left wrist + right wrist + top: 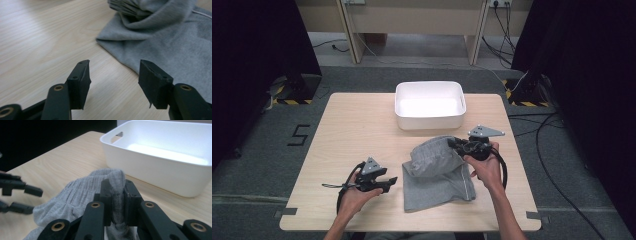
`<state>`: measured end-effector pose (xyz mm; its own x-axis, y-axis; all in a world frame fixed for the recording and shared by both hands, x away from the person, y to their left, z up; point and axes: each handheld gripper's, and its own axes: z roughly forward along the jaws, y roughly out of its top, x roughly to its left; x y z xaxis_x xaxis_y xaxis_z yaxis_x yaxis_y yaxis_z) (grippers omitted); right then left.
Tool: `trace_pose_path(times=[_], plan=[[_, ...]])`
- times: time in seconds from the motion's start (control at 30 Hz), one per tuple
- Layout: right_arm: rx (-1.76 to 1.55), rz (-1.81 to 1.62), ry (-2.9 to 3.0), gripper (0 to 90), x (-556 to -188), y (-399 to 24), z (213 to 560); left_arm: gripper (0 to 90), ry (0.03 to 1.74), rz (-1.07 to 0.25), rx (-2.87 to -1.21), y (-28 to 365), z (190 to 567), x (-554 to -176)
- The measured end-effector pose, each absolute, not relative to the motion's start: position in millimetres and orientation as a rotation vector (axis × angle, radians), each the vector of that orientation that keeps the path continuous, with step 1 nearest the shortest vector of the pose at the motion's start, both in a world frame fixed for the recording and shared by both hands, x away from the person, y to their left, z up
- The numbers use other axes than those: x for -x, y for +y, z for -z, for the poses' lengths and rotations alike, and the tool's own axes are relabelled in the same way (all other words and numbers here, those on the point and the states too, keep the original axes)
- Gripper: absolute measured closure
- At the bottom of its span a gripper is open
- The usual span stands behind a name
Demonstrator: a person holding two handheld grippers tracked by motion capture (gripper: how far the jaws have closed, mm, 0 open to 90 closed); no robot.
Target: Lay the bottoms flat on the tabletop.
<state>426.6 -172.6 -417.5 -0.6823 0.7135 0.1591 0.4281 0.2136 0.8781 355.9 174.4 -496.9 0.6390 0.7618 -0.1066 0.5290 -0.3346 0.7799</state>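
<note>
A grey, soft jersey garment with a ribbed waistband (438,169) lies on the pale wooden bench (347,135), in its right-of-centre area, near the person's edge. Its lower part is spread flat on the wood, with a thin white stripe running along its right border, while its upper part is bunched up and lifted off the surface.

The right tongs (117,195) are clamped on a fold of that grey cloth: in the right gripper view the fabric is squeezed between the 2 black jaws and bulges out above them. In the high view the right tongs (457,145) sit at the garment's upper right corner, held by the right hand (485,167), with the grey three-cornered plate on top.

The left tongs (114,75) stand apart with nothing between them; the bench surface shows in the gap. Their tips point toward the garment's left edge and sit near it without touching. In the high view the left tongs (393,181) are low over the bench just left of the cloth, held by the left hand (357,192).

A white rectangular plastic tub with cut-out handles (430,120) stands at the far middle of the bench, just beyond the lifted cloth and apart from it.
</note>
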Motion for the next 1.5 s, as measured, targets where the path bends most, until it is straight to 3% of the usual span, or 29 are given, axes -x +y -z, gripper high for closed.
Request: trace_pose_path(times=[0.17,0.33,0.5,0.9,1.07,1.17,1.5], plan=[[-1.141,-1.437,2.176,79.7,-445,-178,424,35.9,0.975,-0.364,-2.087,143,505,-359],[-1.207,-1.384,2.158,78.9,-464,-183,431,35.3,0.919,-0.466,-2.178,124,511,-355],[-1.262,-1.33,2.155,78.0,-481,-189,443,38.2,0.878,-0.523,-2.202,125,511,-345],[-1.305,-1.188,2.185,75.1,-505,-192,456,41.8,0.837,-0.446,-2.227,146,510,-297],[-1.349,-1.126,2.192,53.7,-506,-192,462,38.9,0.824,-0.418,-2.257,149,508,-289],[-1.341,-1.135,2.175,46.5,-497,-195,455,35.4,0.821,-0.415,-2.253,148,505,-292],[-1.307,-1.235,2.174,38.6,-445,-214,449,33.9,0.889,-0.475,-2.143,148,488,-320]])
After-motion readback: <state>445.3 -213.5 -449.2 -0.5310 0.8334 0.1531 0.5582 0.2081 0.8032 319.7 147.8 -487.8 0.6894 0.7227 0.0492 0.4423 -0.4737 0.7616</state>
